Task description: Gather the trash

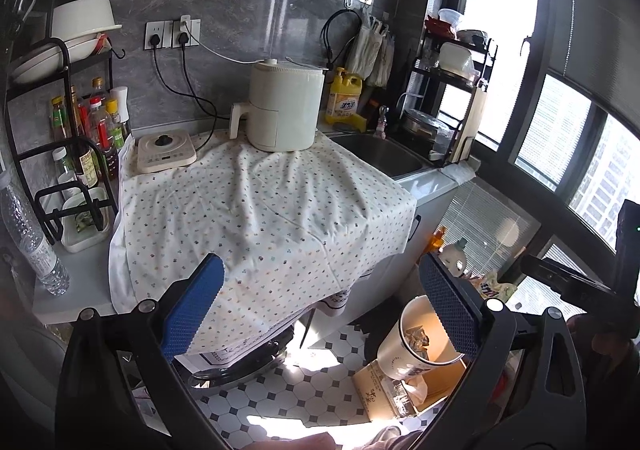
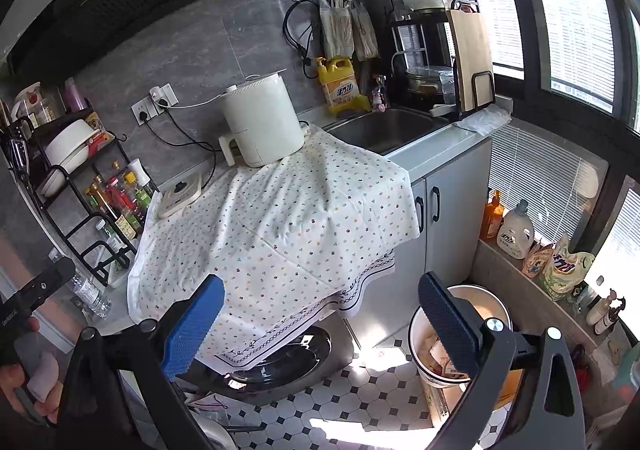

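Both tongs are spread wide and pinch nothing. The left tongs (image 1: 320, 306) hang over the front edge of the tabletop (image 1: 72, 290), which is covered with a dotted cloth (image 1: 260, 209). The right tongs (image 2: 320, 326) are also before this front edge, a little more to the right side.

The trash lies in a white bin (image 1: 404, 354) that stands on the tiled floor (image 1: 304, 390), below the front right corner of the tabletop. In the right wrist view the same bin (image 2: 420, 334) is partly hidden behind the right finger; inside it I see crumpled paper and wrappers. Just beside the bin, on the floor, there is a cardboard box (image 1: 384, 390).

At the back edge of the tabletop a white air fryer (image 1: 280, 105) stands on the cloth, and a small induction cooker (image 1: 166, 151) lies near the back left corner. Right of the cloth is the sink (image 1: 384, 153), with a yellow detergent bottle (image 1: 343, 95) behind it.
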`<state>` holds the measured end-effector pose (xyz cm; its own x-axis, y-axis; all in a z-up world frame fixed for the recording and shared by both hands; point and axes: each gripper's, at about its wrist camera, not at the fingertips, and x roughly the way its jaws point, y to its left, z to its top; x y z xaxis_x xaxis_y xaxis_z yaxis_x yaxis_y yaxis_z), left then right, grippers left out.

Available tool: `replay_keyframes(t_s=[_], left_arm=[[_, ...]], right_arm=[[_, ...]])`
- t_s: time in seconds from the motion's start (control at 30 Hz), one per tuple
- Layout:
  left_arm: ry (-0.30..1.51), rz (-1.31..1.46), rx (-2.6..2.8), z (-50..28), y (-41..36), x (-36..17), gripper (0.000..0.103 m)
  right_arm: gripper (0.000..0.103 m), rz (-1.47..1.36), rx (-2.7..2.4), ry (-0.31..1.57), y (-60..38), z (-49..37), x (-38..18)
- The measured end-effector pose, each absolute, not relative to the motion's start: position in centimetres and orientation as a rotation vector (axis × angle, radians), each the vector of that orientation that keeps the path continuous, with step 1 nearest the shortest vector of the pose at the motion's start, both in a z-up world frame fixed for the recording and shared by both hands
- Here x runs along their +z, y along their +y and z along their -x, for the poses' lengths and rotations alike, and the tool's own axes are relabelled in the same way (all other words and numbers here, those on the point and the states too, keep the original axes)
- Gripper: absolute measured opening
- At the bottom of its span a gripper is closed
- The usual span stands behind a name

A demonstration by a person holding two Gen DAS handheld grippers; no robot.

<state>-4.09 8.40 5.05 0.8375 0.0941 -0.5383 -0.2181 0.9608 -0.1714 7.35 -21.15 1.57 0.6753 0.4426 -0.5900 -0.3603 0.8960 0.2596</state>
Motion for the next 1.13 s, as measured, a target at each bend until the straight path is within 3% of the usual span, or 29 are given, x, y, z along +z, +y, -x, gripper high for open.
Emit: replay_keyframes(t_s=[1.13], left_arm=[[0.580,0.229,0.163,3.6,9.9,3.9,0.097]], right_arm=[[0.095,-0.117,0.407,0.713,-20.7,-6.2,0.5]])
